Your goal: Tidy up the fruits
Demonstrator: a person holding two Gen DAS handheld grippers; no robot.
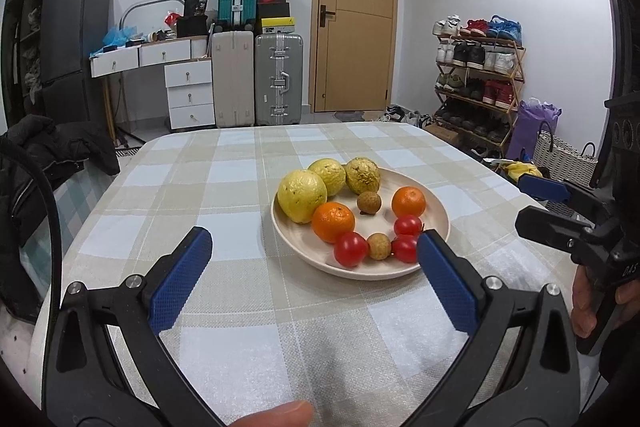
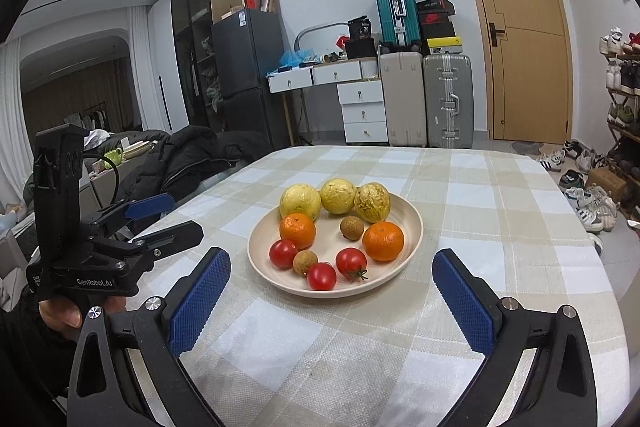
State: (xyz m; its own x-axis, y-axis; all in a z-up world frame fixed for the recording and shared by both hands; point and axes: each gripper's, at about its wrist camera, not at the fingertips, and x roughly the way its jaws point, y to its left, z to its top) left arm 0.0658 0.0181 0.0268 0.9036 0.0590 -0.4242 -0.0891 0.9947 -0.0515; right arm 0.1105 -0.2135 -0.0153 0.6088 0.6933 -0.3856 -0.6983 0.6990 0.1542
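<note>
We hold both tools above the checked tablecloth [image 2: 500, 187], short of the plate [image 2: 412, 227] at the centre of each frame. The left gripper [image 1: 314, 255] is spread wide and carries nothing; the right gripper [image 2: 332, 275] is likewise released and empty.

All the fruit sits on the plate: three yellow guavas [image 2: 338, 195] along its upper rim, two oranges [image 2: 383, 241], two longans [image 2: 352, 227] and three tomatoes [image 2: 321, 275] toward the lower edge.

The risks, as we judge them: the tomatoes and a longan lie touching (a tight cluster), so closing on one could nudge its neighbours off the shallow rim. Round fruit may roll, and a hard squeeze could split a tomato.
</note>
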